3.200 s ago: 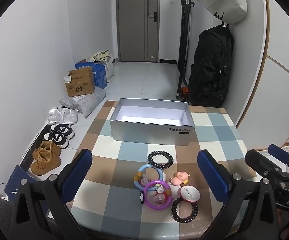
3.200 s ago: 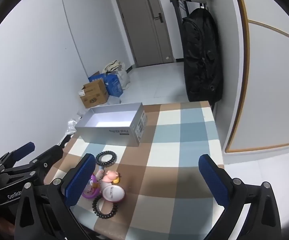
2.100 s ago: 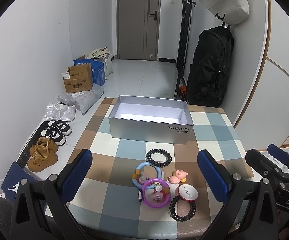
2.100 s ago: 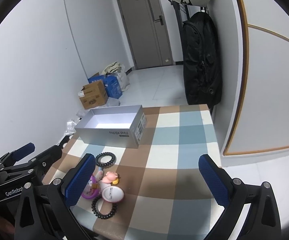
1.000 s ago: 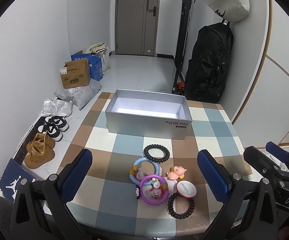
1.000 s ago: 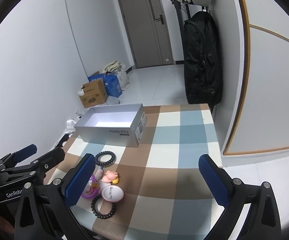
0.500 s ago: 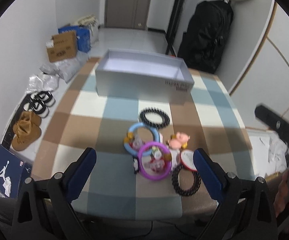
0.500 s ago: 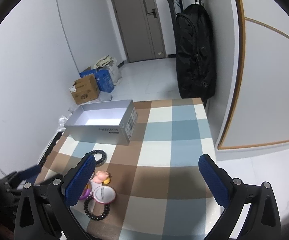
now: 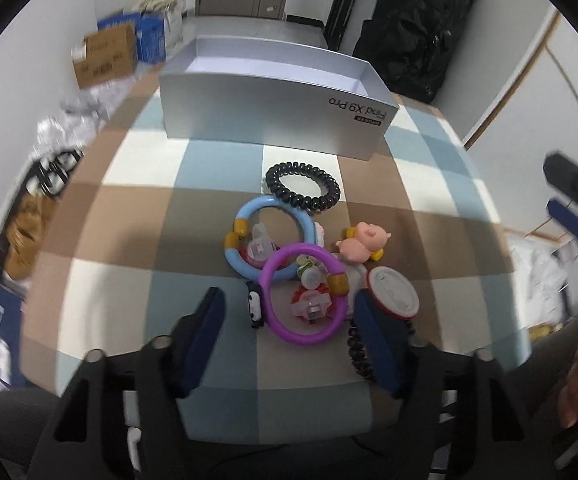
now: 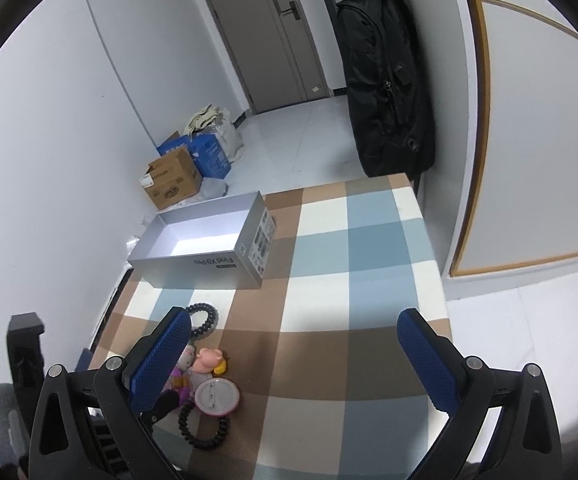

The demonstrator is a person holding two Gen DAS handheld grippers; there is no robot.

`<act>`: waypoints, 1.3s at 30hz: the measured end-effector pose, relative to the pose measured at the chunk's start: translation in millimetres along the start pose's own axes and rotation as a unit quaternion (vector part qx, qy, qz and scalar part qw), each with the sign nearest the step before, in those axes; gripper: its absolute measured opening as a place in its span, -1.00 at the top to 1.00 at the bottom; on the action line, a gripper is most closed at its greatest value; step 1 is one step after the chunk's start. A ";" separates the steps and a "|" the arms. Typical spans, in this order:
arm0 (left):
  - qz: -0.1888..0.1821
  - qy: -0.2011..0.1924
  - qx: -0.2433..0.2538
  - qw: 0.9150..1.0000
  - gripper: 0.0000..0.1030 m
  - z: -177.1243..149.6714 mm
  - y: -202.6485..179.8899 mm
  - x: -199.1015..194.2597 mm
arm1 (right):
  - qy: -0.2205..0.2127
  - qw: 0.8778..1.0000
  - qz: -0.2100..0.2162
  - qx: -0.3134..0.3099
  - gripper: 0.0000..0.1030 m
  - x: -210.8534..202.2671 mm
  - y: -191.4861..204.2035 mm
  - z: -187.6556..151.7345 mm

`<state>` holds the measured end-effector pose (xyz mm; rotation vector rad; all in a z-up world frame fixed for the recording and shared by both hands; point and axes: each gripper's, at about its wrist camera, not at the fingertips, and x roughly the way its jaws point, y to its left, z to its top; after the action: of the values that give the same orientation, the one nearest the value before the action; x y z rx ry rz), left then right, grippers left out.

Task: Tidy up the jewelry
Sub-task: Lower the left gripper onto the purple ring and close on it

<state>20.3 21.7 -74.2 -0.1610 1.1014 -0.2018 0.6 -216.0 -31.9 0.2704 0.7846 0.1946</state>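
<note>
A pile of jewelry lies on the checkered table (image 9: 137,208): a purple ring (image 9: 304,290), a blue ring (image 9: 271,231), a black coil band (image 9: 302,187), a pink pig charm (image 9: 363,241), a round white-and-red badge (image 9: 393,291) and a second black coil band (image 9: 359,354). My left gripper (image 9: 289,312) is open, low over the table, its jaws either side of the purple ring. My right gripper (image 10: 295,340) is open and empty, higher up, right of the pile. The pig (image 10: 209,359) and the badge (image 10: 217,397) show in the right wrist view.
An open silver box (image 9: 273,114) stands at the table's far side; it also shows in the right wrist view (image 10: 205,256). A black backpack (image 10: 385,80) hangs by the wall. Cardboard boxes (image 10: 173,178) and shoes (image 9: 25,224) lie on the floor to the left.
My left gripper has dropped forward and down to the pile, and its jaws have narrowed around the purple ring. My right gripper has drifted slightly, still open.
</note>
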 end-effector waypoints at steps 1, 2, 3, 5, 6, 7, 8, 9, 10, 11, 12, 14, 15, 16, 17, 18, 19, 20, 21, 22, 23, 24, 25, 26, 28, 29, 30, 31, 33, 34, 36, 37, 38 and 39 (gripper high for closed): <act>-0.008 0.001 -0.007 1.000 0.09 -0.2 2.8 -0.9 | 0.000 1.000 0.002 0.000 -1.00 -0.3 0.0 -0.4; -0.017 0.002 -0.016 1.000 0.15 -1.0 6.0 -1.2 | 0.000 1.000 0.003 0.001 -1.00 0.2 -0.2 0.2; -0.029 0.002 -0.029 0.999 0.27 -1.3 10.7 -3.0 | 0.000 1.000 0.003 0.002 -1.00 -0.4 -0.4 0.0; -0.046 0.003 -0.047 0.998 0.38 -2.6 15.9 -4.7 | -0.001 1.000 0.005 0.006 -1.00 -1.4 -1.4 0.3; -0.051 0.004 -0.054 0.997 0.46 -2.5 17.1 -3.8 | -0.002 1.000 0.007 0.007 -1.00 -1.9 -1.9 0.6; -0.058 0.007 -0.059 0.997 0.46 -2.5 17.9 -2.5 | -0.002 1.000 0.008 0.009 -1.00 -2.5 -2.1 0.9; -0.064 0.011 -0.067 0.996 0.46 -2.6 19.4 -1.4 | -0.003 1.000 0.010 0.010 -1.00 -3.3 -2.1 1.3; -0.071 0.012 -0.077 0.994 0.47 -3.9 22.2 -1.7 | -0.003 1.000 0.011 0.010 -1.00 -3.4 -1.6 1.7; -0.075 0.014 -0.083 0.994 0.47 -2.7 24.0 -1.1 | -0.004 1.000 0.011 0.009 -1.00 -3.8 -1.1 2.0; -0.078 0.015 -0.088 0.993 0.47 -1.9 25.7 -1.2 | -0.005 1.000 0.011 0.008 -1.00 -3.8 -0.6 2.2; -0.082 0.016 -0.095 0.992 0.47 -1.2 27.1 -0.4 | -0.005 1.000 0.011 0.007 -1.00 -3.9 -0.2 2.2; -0.091 0.019 -0.106 0.990 0.47 1.2 28.3 1.1 | -0.006 1.000 0.011 0.007 -1.00 -4.2 -0.3 2.0; -0.094 0.022 -0.109 0.989 0.47 1.2 28.9 1.1 | -0.005 1.000 0.011 0.008 -1.00 -4.1 -0.3 2.0; -0.096 0.023 -0.111 0.989 0.48 2.2 29.1 1.6 | -0.005 1.000 0.011 0.009 -1.00 -4.1 -0.5 2.0; -0.095 0.022 -0.112 0.989 0.48 1.8 29.4 1.3 | -0.004 1.000 0.012 0.010 -1.00 -4.3 -0.9 2.1; -0.093 0.022 -0.113 0.989 0.47 1.3 29.0 0.7 | -0.004 1.000 0.012 0.012 -1.00 -4.0 -1.1 2.0; -0.094 0.023 -0.115 0.989 0.47 2.1 30.1 1.1 | -0.004 1.000 0.011 0.012 -1.00 -4.0 -1.1 1.9; -0.094 0.026 -0.116 0.988 0.47 1.4 28.5 1.4 | -0.005 1.000 0.011 0.012 -1.00 -3.3 -1.5 1.7; -0.093 0.027 -0.114 0.989 0.47 1.2 27.7 1.4 | -0.005 1.000 0.011 0.011 -1.00 -3.0 -1.3 1.5; -0.091 0.028 -0.112 0.989 0.47 1.1 27.9 0.8 | -0.004 1.000 0.010 0.010 -1.00 -2.7 -0.6 1.2; -0.091 0.028 -0.111 0.989 0.47 1.3 29.4 0.5 | -0.004 1.000 0.010 0.009 -1.00 -2.7 -0.6 0.7; -0.092 0.029 -0.109 0.989 0.46 0.6 28.5 -0.1 | -0.004 1.000 0.010 0.008 -1.00 -2.7 0.0 0.3; -0.092 0.030 -0.107 0.989 0.46 0.1 29.0 -0.5 | -0.003 1.000 0.010 0.007 -1.00 -2.7 0.5 -0.1; -0.093 0.033 -0.105 0.990 0.46 -0.2 28.7 0.1 | -0.003 1.000 0.009 0.006 -1.00 -2.6 1.2 -0.3; -0.096 0.043 -0.100 0.989 0.46 -1.3 26.7 3.1 | -0.004 1.000 0.008 0.004 -1.00 -2.6 2.2 -1.0; -0.094 0.042 -0.096 0.990 0.45 -2.2 26.6 2.4 | -0.004 1.000 0.008 0.004 -1.00 -2.6 2.1 -1.1; -0.091 0.043 -0.090 0.991 0.42 -1.9 25.0 1.9 | -0.003 1.000 0.008 0.003 -1.00 -2.3 2.4 -1.5; -0.088 0.045 -0.086 0.991 0.40 -1.8 23.1 1.5 | -0.003 1.000 0.008 0.003 -1.00 -1.9 2.8 -1.8; -0.091 0.046 -0.080 0.992 0.28 -1.5 20.2 0.7 | -0.002 1.000 0.007 0.000 -1.00 -1.1 3.8 -2.5; -0.094 0.048 -0.078 0.991 0.22 -1.8 19.2 1.5 | -0.002 1.000 0.007 -0.001 -1.00 -0.9 4.2 -2.8; -0.096 0.047 -0.074 0.992 0.22 -2.4 18.1 1.6 | -0.001 1.000 0.006 -0.003 -1.00 -0.7 4.9 -2.9; -0.096 0.045 -0.071 0.992 0.22 -3.1 18.0 1.2 | -0.001 1.000 0.006 -0.003 -1.00 -0.6 5.1 -3.2; -0.096 0.045 -0.068 0.992 0.22 -3.5 17.5 0.7 | -0.002 1.000 0.006 -0.004 -1.00 -0.7 5.4 -3.6; -0.097 0.046 -0.066 0.992 0.22 -3.9 17.6 0.0 | -0.002 1.000 0.005 -0.006 -1.00 -0.7 5.8 -4.0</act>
<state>18.2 38.7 -79.9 -0.3814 1.1927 -0.3115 -3.3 -210.0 -32.4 0.2641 0.7783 0.2084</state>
